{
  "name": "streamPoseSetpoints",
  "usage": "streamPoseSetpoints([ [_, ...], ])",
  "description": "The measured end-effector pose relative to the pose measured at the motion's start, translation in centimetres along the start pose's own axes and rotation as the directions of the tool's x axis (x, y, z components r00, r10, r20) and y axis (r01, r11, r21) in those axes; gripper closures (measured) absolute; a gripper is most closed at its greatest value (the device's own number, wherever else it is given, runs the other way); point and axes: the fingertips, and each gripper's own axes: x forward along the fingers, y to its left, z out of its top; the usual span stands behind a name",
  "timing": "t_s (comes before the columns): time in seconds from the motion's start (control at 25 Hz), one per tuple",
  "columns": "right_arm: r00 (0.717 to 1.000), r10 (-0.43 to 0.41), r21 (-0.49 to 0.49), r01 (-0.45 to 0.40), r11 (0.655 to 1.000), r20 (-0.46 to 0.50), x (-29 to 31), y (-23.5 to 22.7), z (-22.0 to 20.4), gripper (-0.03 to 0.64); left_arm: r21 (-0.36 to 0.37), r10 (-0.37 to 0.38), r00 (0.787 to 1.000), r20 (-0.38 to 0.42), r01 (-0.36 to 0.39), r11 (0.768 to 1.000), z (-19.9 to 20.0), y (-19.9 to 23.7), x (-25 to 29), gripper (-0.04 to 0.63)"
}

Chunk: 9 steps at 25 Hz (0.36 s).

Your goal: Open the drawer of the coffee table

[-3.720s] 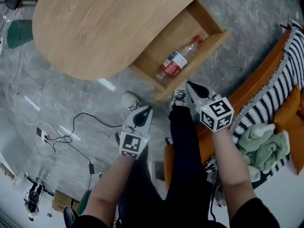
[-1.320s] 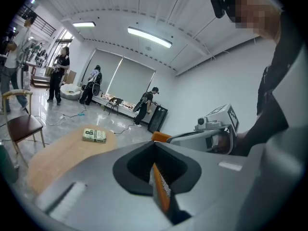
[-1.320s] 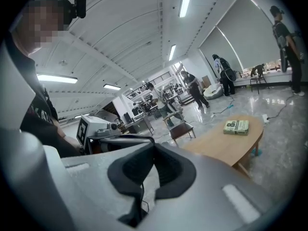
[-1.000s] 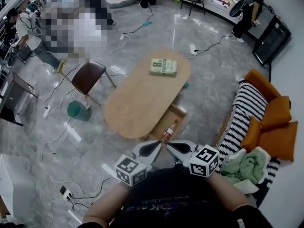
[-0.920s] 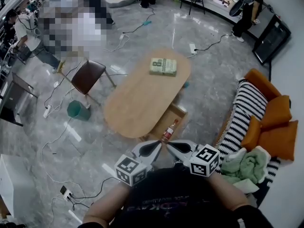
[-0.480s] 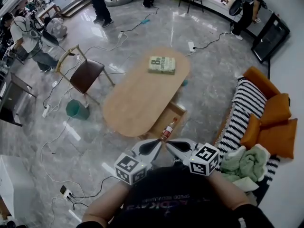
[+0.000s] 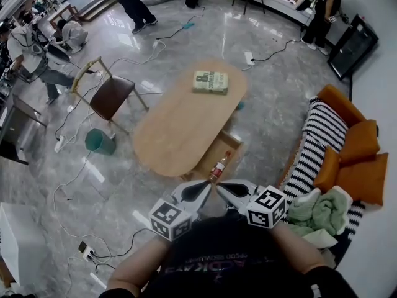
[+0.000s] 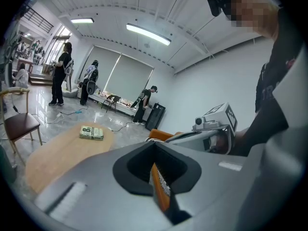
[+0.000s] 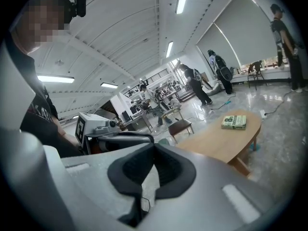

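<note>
In a wide hall with a grey stone floor (image 7: 279, 104), the coffee table (image 7: 180, 126) stands at 12 o'clock, its drawer (image 7: 232, 148) pulled out toward 5 o'clock with a bottle (image 7: 217, 166) inside. We hold the left claw (image 7: 201, 191) and right claw (image 7: 224, 189) clenched, empty, at our chest, likely because the opening is done.

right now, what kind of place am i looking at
Probably an open lab or studio staged as a living room: a wooden coffee table and orange sofa sit on a glossy floor crossed by power cables, with other people around the edges.
</note>
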Motion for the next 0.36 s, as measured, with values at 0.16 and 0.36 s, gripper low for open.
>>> streamPoseSetpoints([
  [0.16, 1.000, -0.004, 0.002, 0.004, 1.000, -0.002, -0.01, -0.10, 0.12, 0.615, -0.004, 0.000, 1.000, 0.002, 0.000, 1.000, 0.12, 0.12, 0.06, 0.594],
  [0.36, 1.000, -0.008, 0.002, 0.008, 1.000, 0.000, 0.19, -0.12, 0.18, 0.615, -0.014, -0.003, 1.000, 0.005, 0.003, 1.000, 0.09, 0.34, 0.01, 0.594],
])
